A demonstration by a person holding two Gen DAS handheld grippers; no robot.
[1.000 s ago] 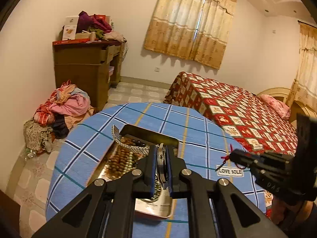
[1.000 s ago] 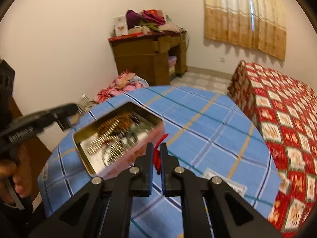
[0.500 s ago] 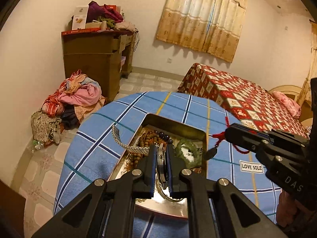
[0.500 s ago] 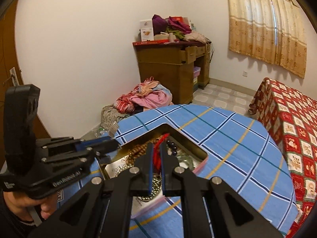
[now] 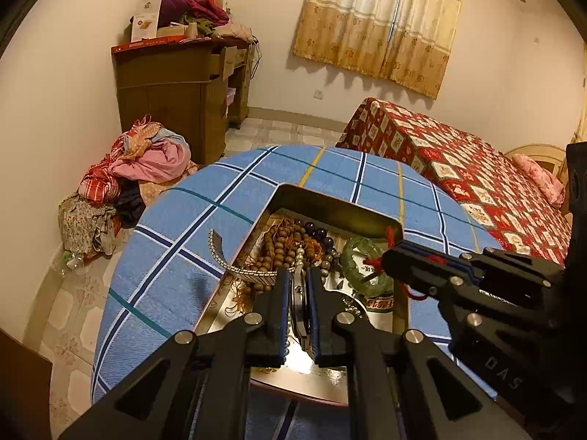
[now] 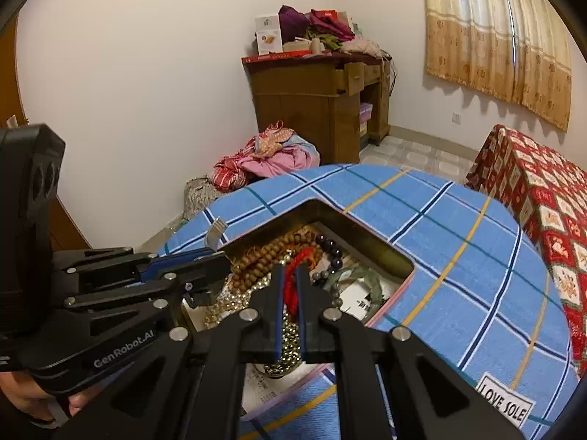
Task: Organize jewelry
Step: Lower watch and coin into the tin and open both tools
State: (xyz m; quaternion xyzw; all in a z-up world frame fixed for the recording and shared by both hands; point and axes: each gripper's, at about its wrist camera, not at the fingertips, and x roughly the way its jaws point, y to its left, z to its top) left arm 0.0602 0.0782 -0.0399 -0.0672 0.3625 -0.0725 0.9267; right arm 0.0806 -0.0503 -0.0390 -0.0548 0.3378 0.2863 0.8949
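An open metal tin (image 5: 326, 205) (image 6: 367, 234) sits on the round table with the blue plaid cloth (image 5: 205, 227) (image 6: 458, 256). It holds brown wooden beads (image 5: 282, 245) (image 6: 271, 253), dark beads (image 6: 330, 249), a green bangle (image 5: 361, 264) and a gold chain (image 6: 234, 300). My left gripper (image 5: 297, 286) is shut on a silver metal watch, whose band (image 5: 220, 256) curls out left over the tin's rim. My right gripper (image 6: 290, 282) is shut on a red cord (image 6: 293, 267) and hangs over the tin; it also shows in the left wrist view (image 5: 396, 256).
A white "LOVE SOLE" label (image 6: 504, 399) lies on the cloth near the front right. A bed with a red patterned cover (image 5: 477, 183) stands to the right. A wooden cabinet (image 5: 176, 88) and a pile of clothes (image 5: 139, 168) are on the floor beyond the table.
Both grippers have moved in over the tin, each still shut on its piece. The right gripper has swung left, from beside the tin to above its contents.
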